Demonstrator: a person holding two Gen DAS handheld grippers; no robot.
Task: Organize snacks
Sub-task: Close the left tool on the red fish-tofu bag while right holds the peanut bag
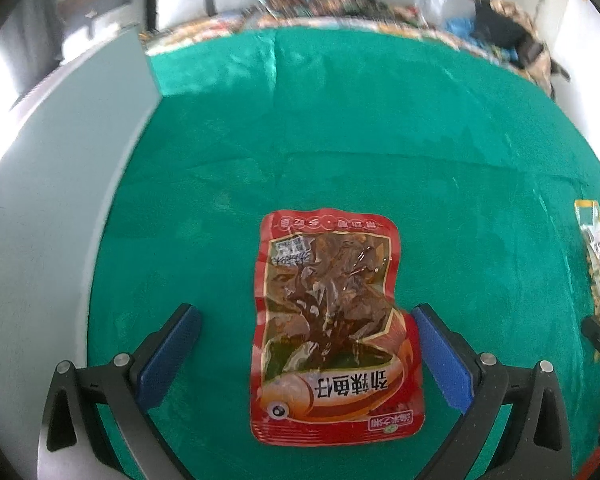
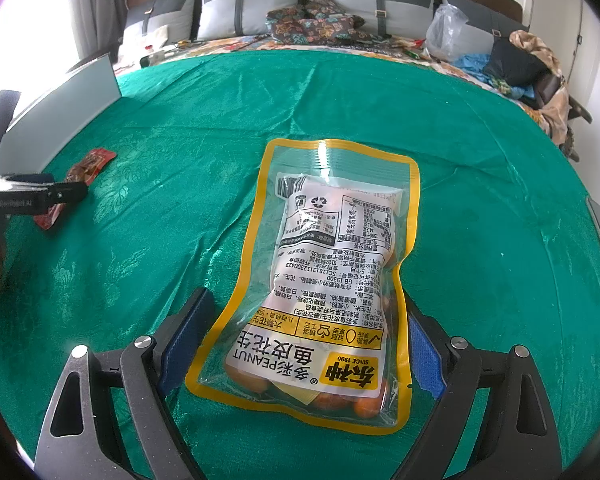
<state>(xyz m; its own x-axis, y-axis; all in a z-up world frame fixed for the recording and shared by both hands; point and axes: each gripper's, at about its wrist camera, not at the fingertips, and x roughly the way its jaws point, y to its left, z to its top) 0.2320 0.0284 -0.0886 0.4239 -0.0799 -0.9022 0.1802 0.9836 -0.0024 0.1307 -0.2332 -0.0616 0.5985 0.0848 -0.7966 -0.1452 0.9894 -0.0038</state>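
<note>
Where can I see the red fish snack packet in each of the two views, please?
Left wrist view: the red fish snack packet lies at lower centre on the green cloth, between the left gripper pads.
Right wrist view: it appears small at the far left edge, partly behind the left gripper.
Shared landmark: the grey box on the cloth's left.

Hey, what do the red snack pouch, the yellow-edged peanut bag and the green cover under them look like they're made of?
Red snack pouch: glossy plastic film, with glare and crinkles over a clear window. Yellow-edged peanut bag: clear, shiny plastic with a printed label; peanuts show through. Green cover: likely woven fabric with a slight sheen, judging by its creases and a faint pattern.
</note>
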